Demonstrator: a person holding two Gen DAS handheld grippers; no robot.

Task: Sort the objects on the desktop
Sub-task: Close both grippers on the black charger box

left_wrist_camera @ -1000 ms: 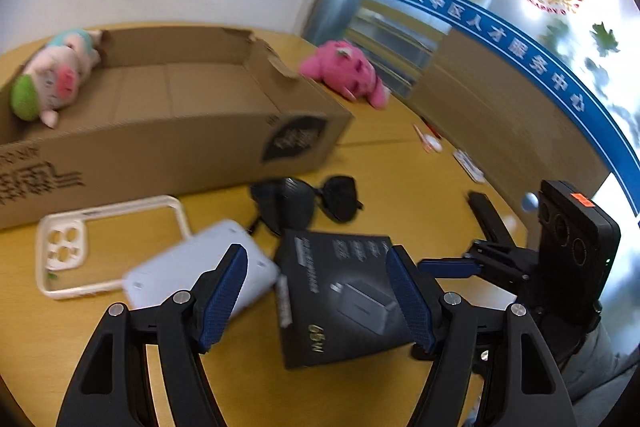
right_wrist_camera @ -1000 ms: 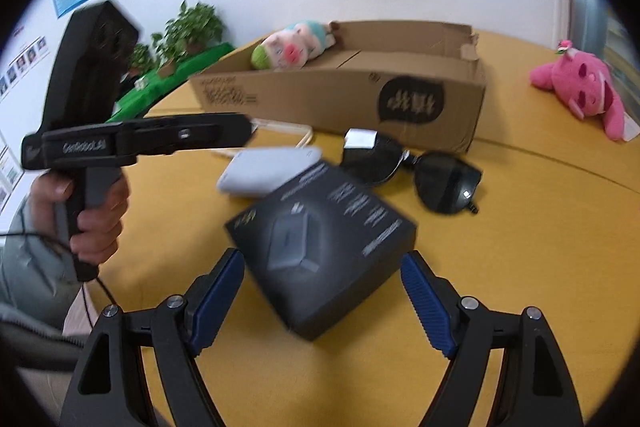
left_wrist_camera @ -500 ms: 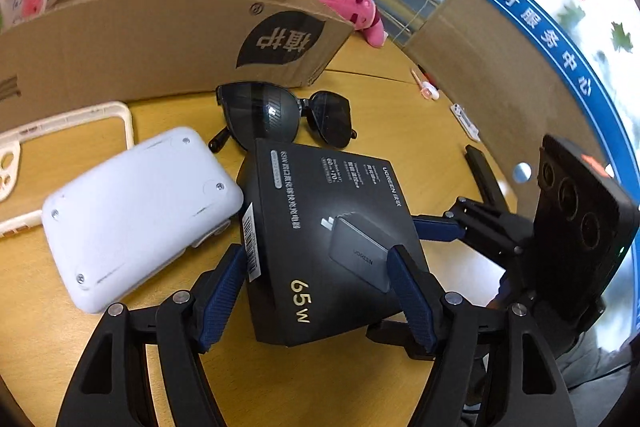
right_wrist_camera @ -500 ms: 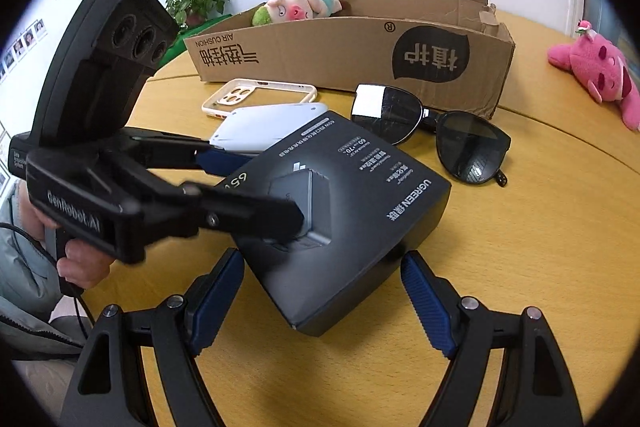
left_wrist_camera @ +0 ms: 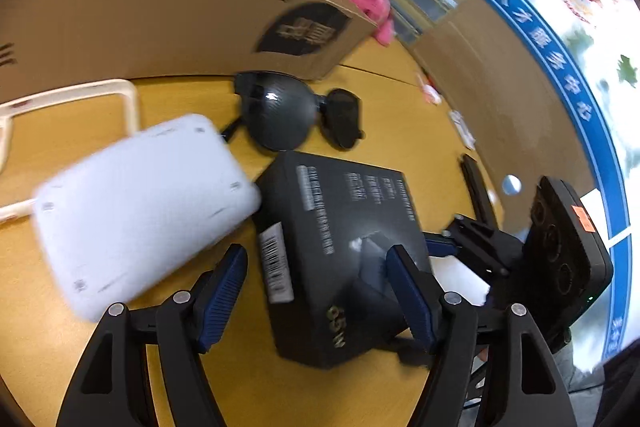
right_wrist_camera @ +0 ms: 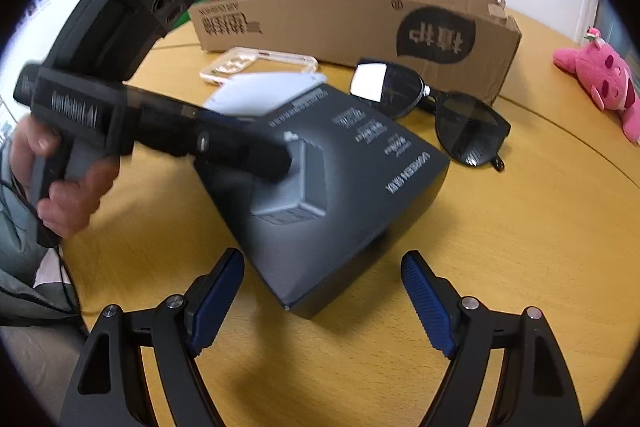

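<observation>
Both tools are being held spread around a black rectangular cardboard charger box [left_wrist_camera: 340, 251], which is lying on the yellow wooden bench [right_wrist_camera: 520, 247]. With the left tool [left_wrist_camera: 316, 291], blue ribbed pads are being kept at either side of the box's near end, nothing clenched. With the right tool [right_wrist_camera: 322, 299], the jaws are likewise being kept released, the box's corner sitting just ahead of them. A white rounded plastic device [left_wrist_camera: 140, 203] is being touched by the box's left edge. Black sunglasses [right_wrist_camera: 432, 111] are lying just beyond, in front of a long brown cardboard carton [right_wrist_camera: 360, 23]. A cream phone case [left_wrist_camera: 68, 103] is resting near the carton; a pink plush toy [right_wrist_camera: 600, 87] is lying well apart.
</observation>
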